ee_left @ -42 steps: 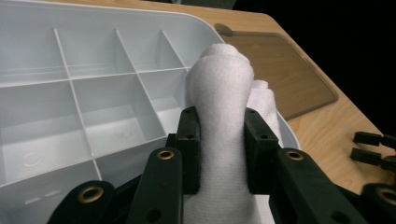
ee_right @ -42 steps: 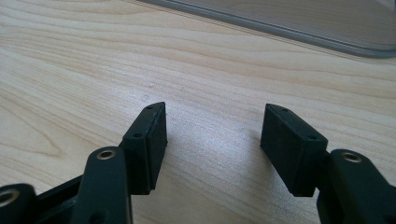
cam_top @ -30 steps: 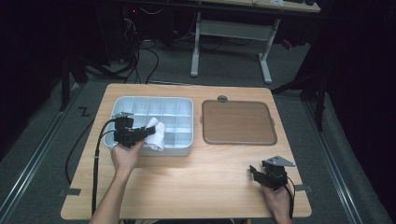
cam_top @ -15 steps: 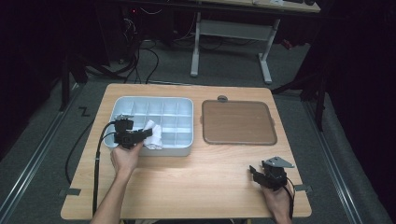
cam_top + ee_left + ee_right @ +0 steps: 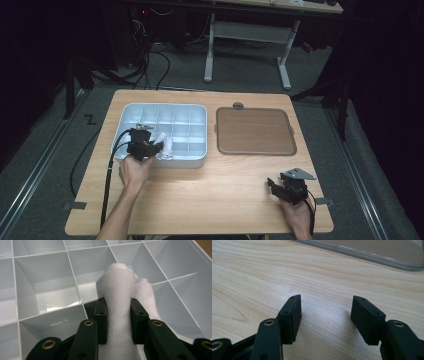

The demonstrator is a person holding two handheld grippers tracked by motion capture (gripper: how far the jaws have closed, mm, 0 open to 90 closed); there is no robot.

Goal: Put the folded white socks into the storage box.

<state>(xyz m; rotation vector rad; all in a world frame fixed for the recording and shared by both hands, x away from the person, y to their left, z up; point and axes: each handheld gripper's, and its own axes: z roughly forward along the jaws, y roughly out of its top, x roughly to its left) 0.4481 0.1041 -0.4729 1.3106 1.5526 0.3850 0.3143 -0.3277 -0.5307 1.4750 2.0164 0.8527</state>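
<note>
A white rolled sock (image 5: 117, 302) is pinched between the pads of my left gripper (image 5: 117, 315), which is shut on it over the divided pale blue organiser tray (image 5: 45, 280). A second white roll (image 5: 147, 293) lies just beside it in a compartment. In the high view the left gripper (image 5: 150, 148) hangs over the tray's (image 5: 197, 161) front left cells, with the white socks (image 5: 165, 145) at its tip. My right gripper (image 5: 325, 315) stands open just above bare wood, nothing between its jaws; in the high view the right gripper (image 5: 280, 187) is near the table's front right.
A brown rectangular tray lid (image 5: 254, 131) lies flat right of the organiser; its clear rim (image 5: 372, 256) crosses the top of the right gripper view. A small grey round object (image 5: 238, 105) sits behind it. Light wooden table (image 5: 210, 200); cables and desk legs on the dark floor beyond.
My left gripper with the sock has shifted slightly toward the tray's front left. The right gripper has stayed put.
</note>
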